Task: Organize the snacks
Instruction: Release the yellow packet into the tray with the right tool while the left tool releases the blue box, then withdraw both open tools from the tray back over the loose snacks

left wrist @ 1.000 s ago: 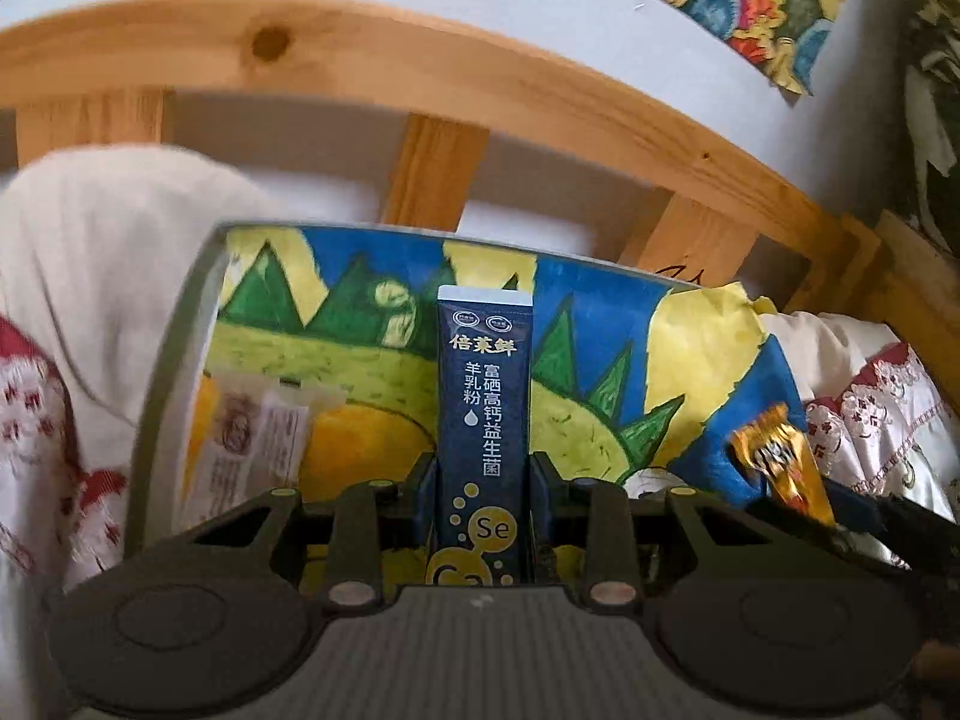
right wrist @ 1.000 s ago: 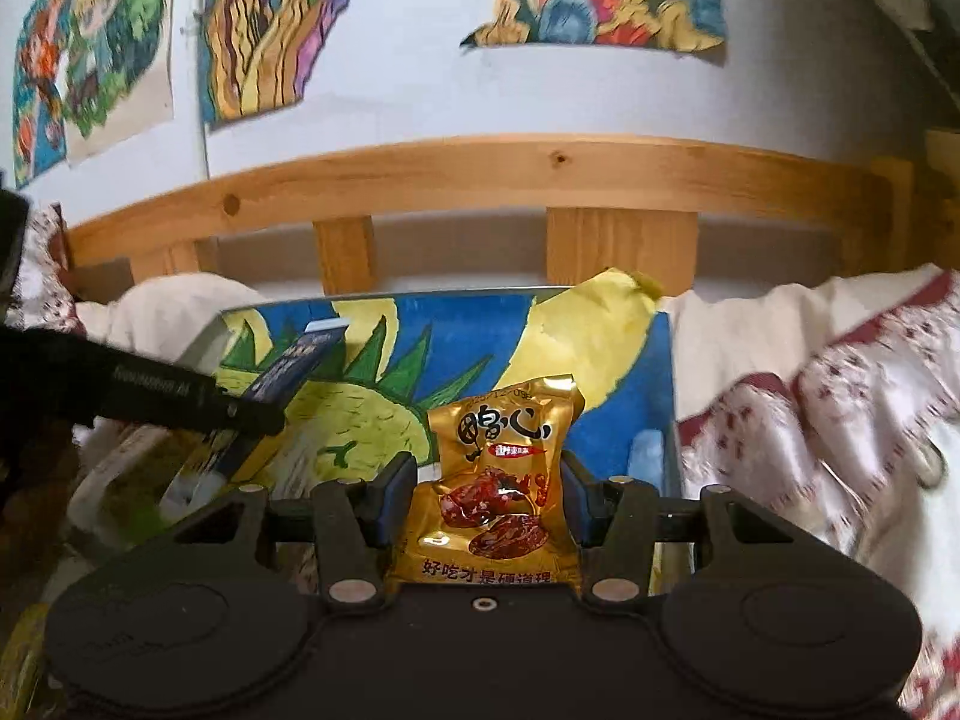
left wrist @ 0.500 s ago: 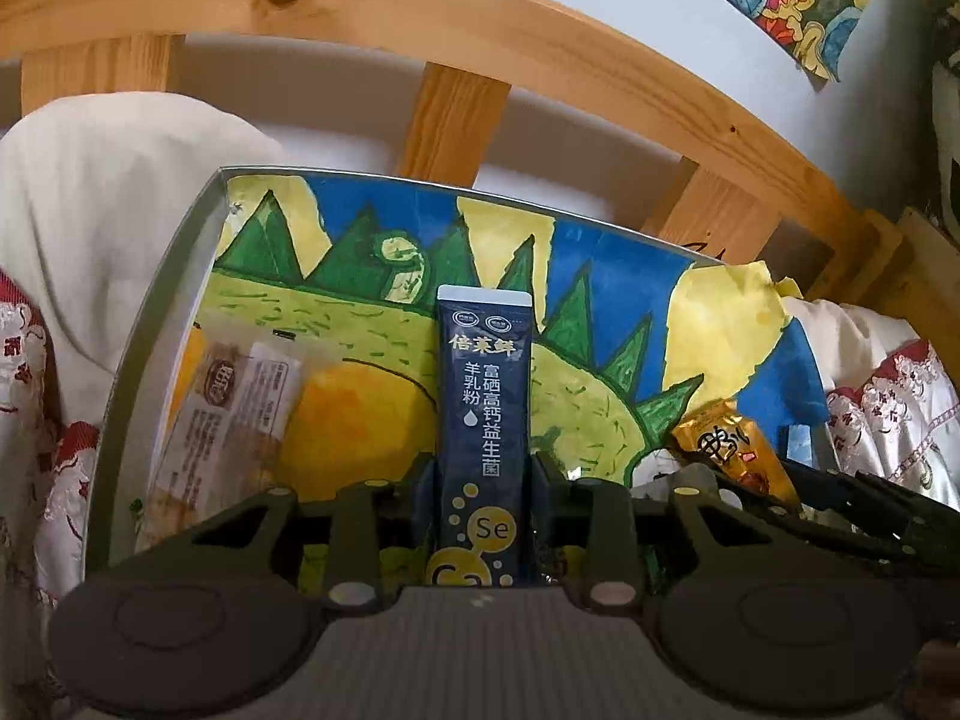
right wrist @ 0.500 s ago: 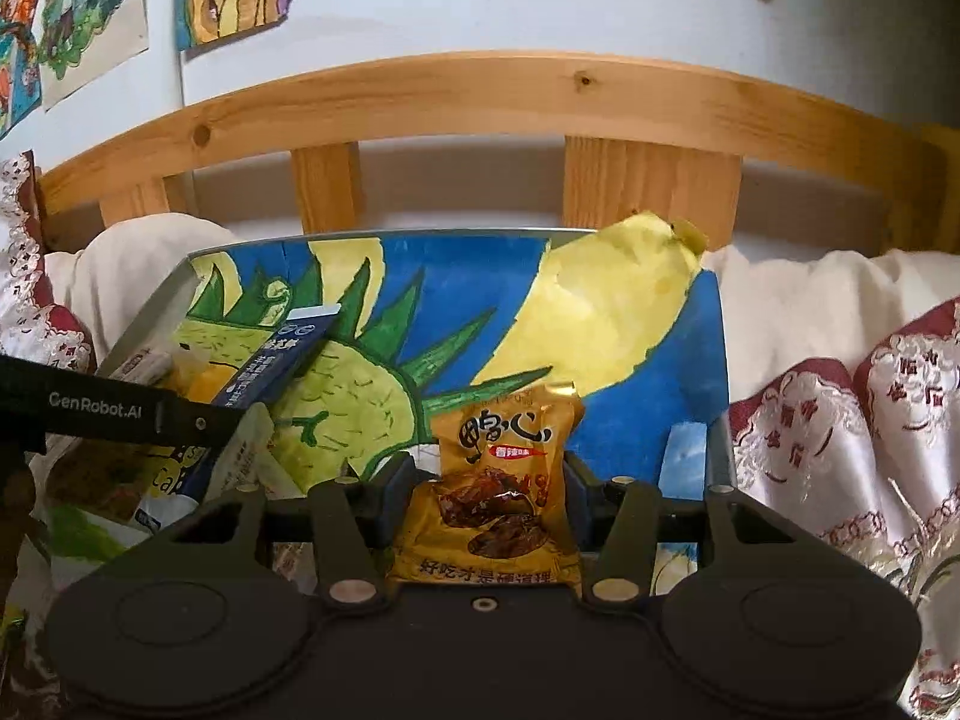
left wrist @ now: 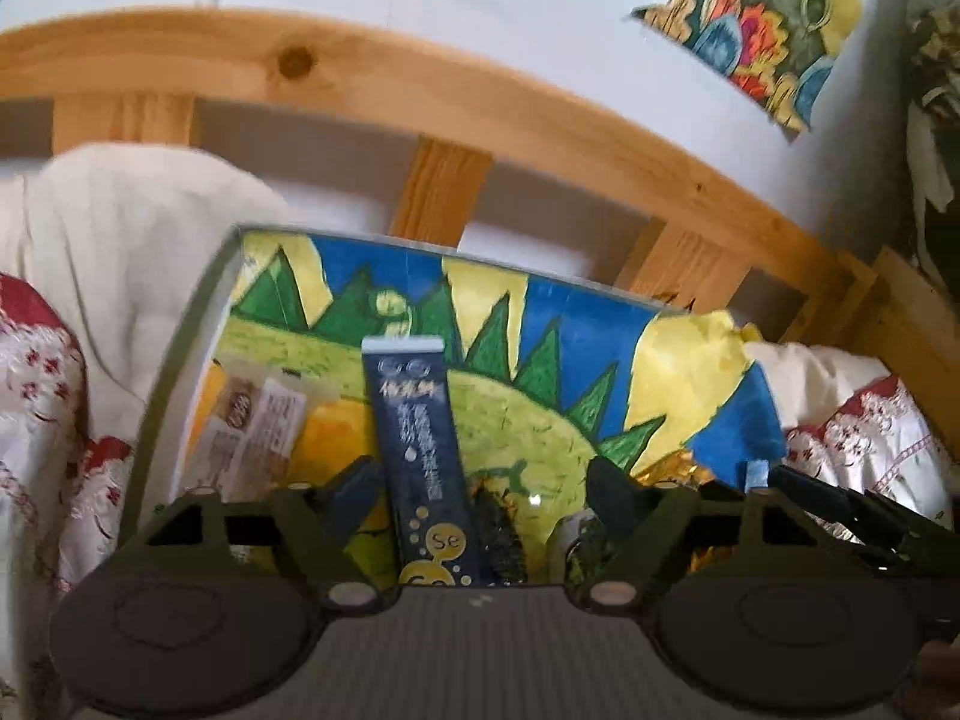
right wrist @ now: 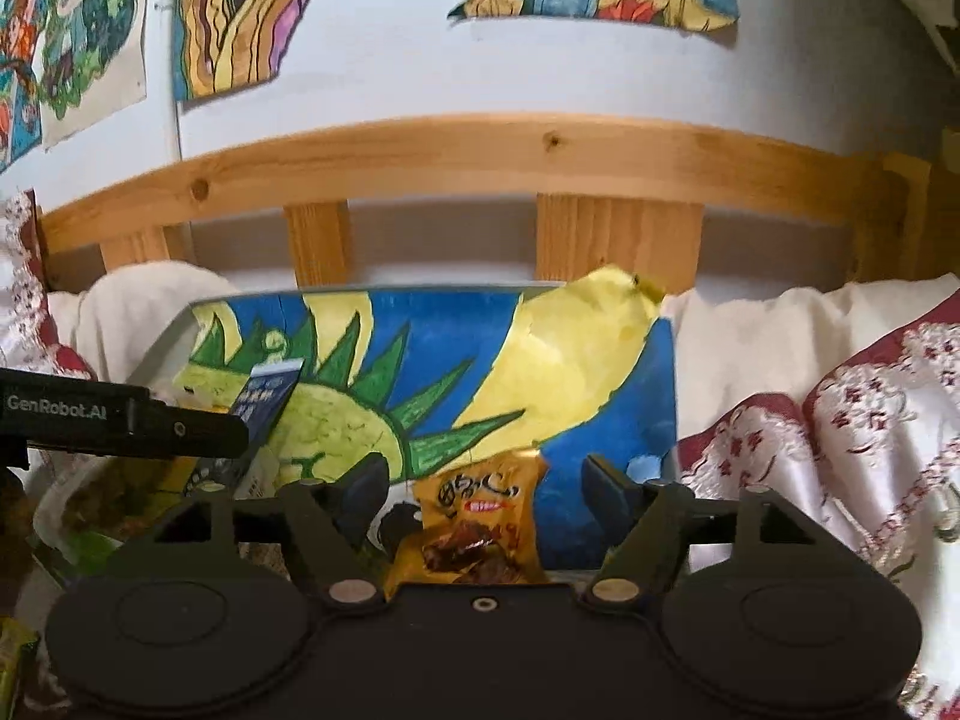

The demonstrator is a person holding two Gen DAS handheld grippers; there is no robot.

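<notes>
A dark blue stick packet (left wrist: 420, 456) stands tilted in the grey tray (left wrist: 180, 372), which is lined with a painted sun picture. My left gripper (left wrist: 483, 492) straddles it, jaws opening; the packet leans near the left finger and the right finger is well clear. A beige wrapped snack (left wrist: 252, 426) lies at the tray's left. In the right wrist view a golden snack packet (right wrist: 480, 516) rests at the tray's near right. My right gripper (right wrist: 483, 492) is around it, jaws opening, with gaps on both sides. The blue stick packet (right wrist: 270, 408) and the left gripper's finger (right wrist: 150, 420) show at left.
A wooden bed rail (left wrist: 480, 102) runs behind the tray (right wrist: 162, 348). White cloth (left wrist: 132, 228) and red-patterned fabric (right wrist: 840, 432) bunch around it. Paintings (right wrist: 240, 12) hang on the wall. Green packaging (right wrist: 12, 660) lies at the lower left.
Both grippers' jaws have spread apart and let go of their packets. The blue stick now tilts a little to the left, and the golden packet sits lower between the right fingers.
</notes>
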